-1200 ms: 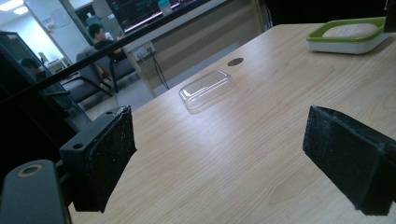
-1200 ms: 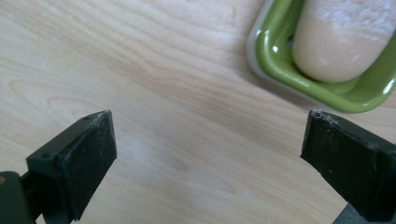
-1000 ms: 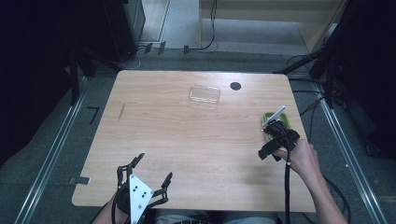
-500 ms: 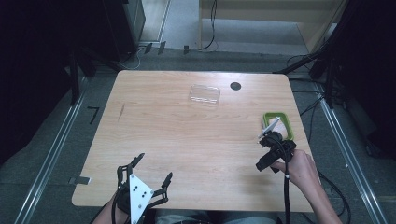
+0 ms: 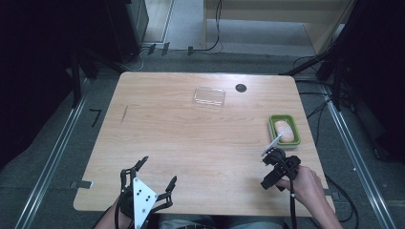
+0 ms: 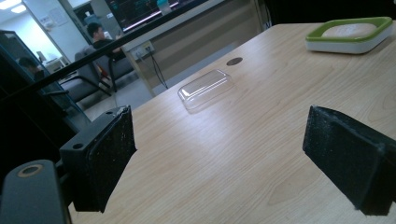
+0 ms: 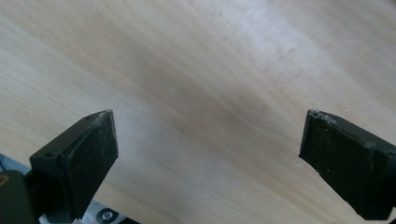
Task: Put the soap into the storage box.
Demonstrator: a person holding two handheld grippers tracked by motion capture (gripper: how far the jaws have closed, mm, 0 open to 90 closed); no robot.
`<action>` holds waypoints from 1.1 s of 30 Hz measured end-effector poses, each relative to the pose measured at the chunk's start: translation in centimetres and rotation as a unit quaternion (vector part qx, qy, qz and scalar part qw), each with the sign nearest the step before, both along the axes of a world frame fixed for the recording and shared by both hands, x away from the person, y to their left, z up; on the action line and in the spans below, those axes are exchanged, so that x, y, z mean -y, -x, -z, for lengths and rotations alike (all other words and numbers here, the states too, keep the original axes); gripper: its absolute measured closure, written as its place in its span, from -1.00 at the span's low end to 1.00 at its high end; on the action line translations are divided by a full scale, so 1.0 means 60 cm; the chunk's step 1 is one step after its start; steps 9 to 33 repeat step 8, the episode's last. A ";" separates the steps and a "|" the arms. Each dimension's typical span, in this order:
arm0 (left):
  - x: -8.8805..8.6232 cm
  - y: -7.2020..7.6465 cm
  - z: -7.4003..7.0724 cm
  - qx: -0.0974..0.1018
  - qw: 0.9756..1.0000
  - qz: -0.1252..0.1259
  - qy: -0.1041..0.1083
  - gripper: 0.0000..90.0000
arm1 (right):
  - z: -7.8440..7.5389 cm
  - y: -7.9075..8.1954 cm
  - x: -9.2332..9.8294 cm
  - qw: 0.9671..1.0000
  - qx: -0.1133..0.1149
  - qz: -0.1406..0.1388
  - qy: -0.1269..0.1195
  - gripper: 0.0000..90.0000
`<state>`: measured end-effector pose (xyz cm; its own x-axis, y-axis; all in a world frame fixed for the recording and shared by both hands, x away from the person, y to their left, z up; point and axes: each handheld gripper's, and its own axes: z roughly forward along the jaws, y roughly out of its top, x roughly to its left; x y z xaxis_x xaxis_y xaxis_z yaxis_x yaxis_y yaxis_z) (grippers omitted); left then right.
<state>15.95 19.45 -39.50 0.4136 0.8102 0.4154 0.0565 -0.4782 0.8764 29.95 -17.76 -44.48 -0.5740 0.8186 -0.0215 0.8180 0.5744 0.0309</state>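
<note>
1. The right gripper (image 5: pixel 273 168) is over the worktop (image 5: pixel 191 143) near its right edge, toward the front right corner, held in the person's right hand (image 5: pixel 305 183).
2. Its jaws stand wide apart with nothing between them; the right gripper view looks between the two black pads (image 7: pixel 91 154) onto bare wood.
3. The soap dish (image 5: pixel 284 130), green-rimmed with a pale pink bar of soap (image 5: pixel 283 130) lying in it, sits at the right edge of the worktop, about halfway along it. It is just beyond the right gripper and apart from it.
4. In the left gripper view the dish (image 6: pixel 350 35) lies far off toward the upper right, flat on the wood.
5. The left gripper (image 5: pixel 148 183) is at the front edge of the worktop, left of the middle, with its grey three-cornered plate on top.
6. Its jaws are also spread wide and grip nothing; only bare wood lies between its pads (image 6: pixel 105 158).
7. A clear plastic lid (image 5: pixel 209 97) lies near the back edge, about midway across, well apart from both grippers.
8. A small dark round hole (image 5: pixel 240 88) sits just to the right of the lid, by the back edge.
</note>
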 end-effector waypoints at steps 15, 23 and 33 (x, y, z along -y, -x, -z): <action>-0.001 0.000 0.001 0.003 1.000 -0.001 0.000 -0.78 | 0.016 0.014 -0.002 1.000 -0.015 -0.008 0.006 -0.90; -0.001 0.000 0.001 0.003 1.000 -0.001 0.000 -0.78 | 0.016 0.014 -0.002 1.000 -0.015 -0.008 0.006 -0.90; -0.001 0.000 0.001 0.003 1.000 -0.001 0.000 -0.78 | 0.016 0.014 -0.002 1.000 -0.015 -0.008 0.006 -0.90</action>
